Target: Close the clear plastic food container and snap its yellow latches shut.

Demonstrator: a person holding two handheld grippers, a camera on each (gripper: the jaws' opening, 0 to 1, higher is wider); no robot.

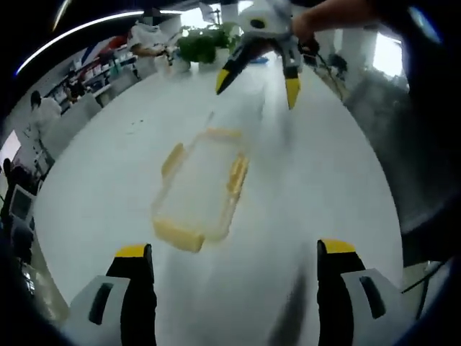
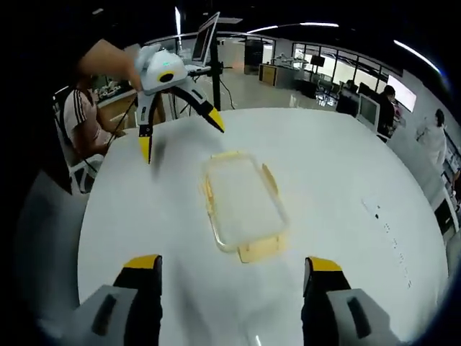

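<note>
- In the left gripper view, the left gripper (image 1: 234,252) has its yellow-tipped jaws spread wide at the bottom of the frame, with nothing between them.
- In the right gripper view, the right gripper (image 2: 230,263) is likewise spread wide and empty, at the bottom of the frame.
- Each gripper also appears at the top of the other's view, above the table, jaws splayed apart.
- The clear plastic food container (image 1: 198,191) lies flat mid-frame in both views, apart from all the jaws, lid on.
- Its yellow latches (image 1: 176,234) line the rim; blur hides whether they are snapped down.
- The white round table (image 1: 317,180) lies bare around the container on every side, and its curved edge stays well off.
- A potted plant (image 1: 202,45) stands at the upper edge.
- A seated person (image 2: 83,119) is cut off at the left of the right gripper view.
</note>
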